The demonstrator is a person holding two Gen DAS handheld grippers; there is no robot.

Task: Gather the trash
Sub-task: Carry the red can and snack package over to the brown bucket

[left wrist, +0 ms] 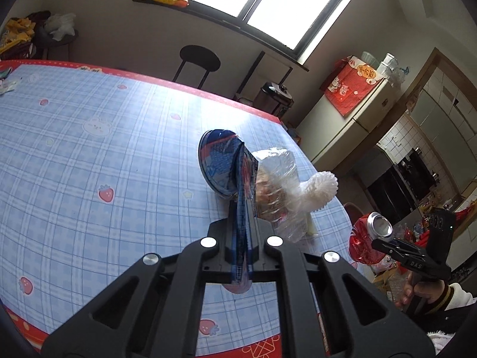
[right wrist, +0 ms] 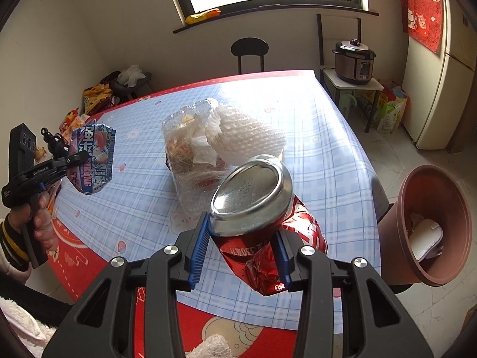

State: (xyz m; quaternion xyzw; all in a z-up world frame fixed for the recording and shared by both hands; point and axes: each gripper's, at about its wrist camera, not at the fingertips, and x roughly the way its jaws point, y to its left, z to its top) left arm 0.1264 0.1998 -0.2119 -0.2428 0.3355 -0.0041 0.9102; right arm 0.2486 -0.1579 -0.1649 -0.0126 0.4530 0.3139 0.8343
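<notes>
Currently the left gripper (left wrist: 242,208) is pinching a flattened blue snack wrapper (left wrist: 222,161) above the table's (left wrist: 89,149) right edge. Opposite, the right gripper (right wrist: 243,249) is clamping a crushed red can (right wrist: 262,226) over the near edge; next, I judge, both are heading for the brown bin (right wrist: 433,223).

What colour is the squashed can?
Shiny red with a silver end, the crushed can shows best in the right wrist view.
</notes>
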